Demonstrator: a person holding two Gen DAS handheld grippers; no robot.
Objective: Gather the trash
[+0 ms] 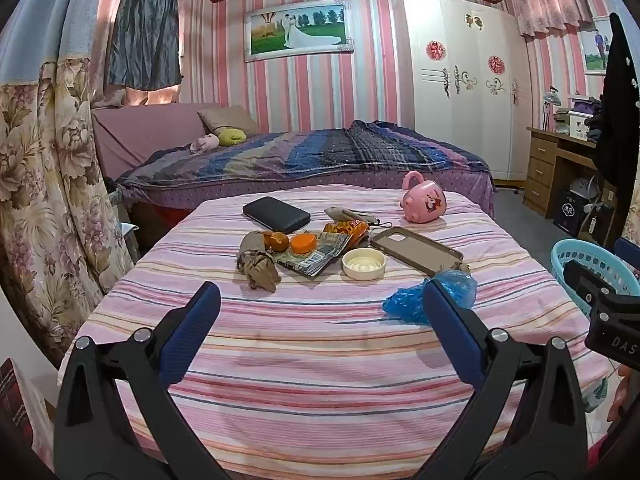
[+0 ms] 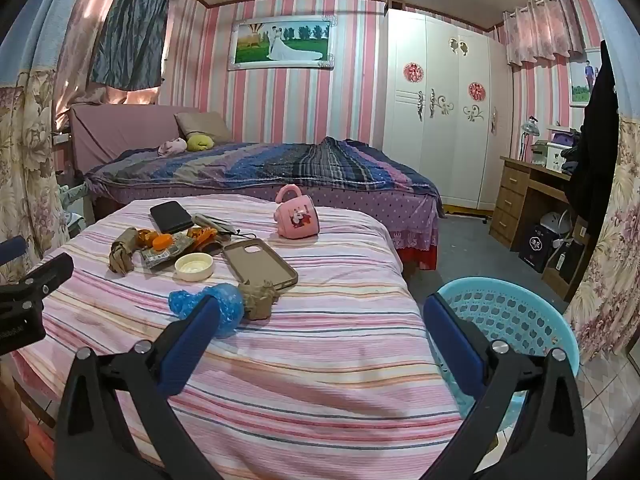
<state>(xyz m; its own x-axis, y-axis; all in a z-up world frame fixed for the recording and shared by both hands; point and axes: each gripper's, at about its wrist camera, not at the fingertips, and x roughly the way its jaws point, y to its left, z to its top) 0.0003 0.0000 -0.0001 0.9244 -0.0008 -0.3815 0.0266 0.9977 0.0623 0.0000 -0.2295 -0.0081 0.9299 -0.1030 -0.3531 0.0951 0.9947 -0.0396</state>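
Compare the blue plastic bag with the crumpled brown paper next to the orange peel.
The blue plastic bag is glossy and translucent; the crumpled brown paper is matte and opaque. The bag lies nearer the grippers, the paper farther back left. Both are crumpled and lie on the striped bedspread.

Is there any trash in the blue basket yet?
No, the basket by the bed looks empty inside; the trash lies on the bed.

My left wrist camera looks forward, low over the near end of the striped bed (image 1: 320,344), facing the far wall. My right wrist camera sits further right, facing likewise, taking in the basket (image 2: 532,320). Both views share the bed and its clutter.
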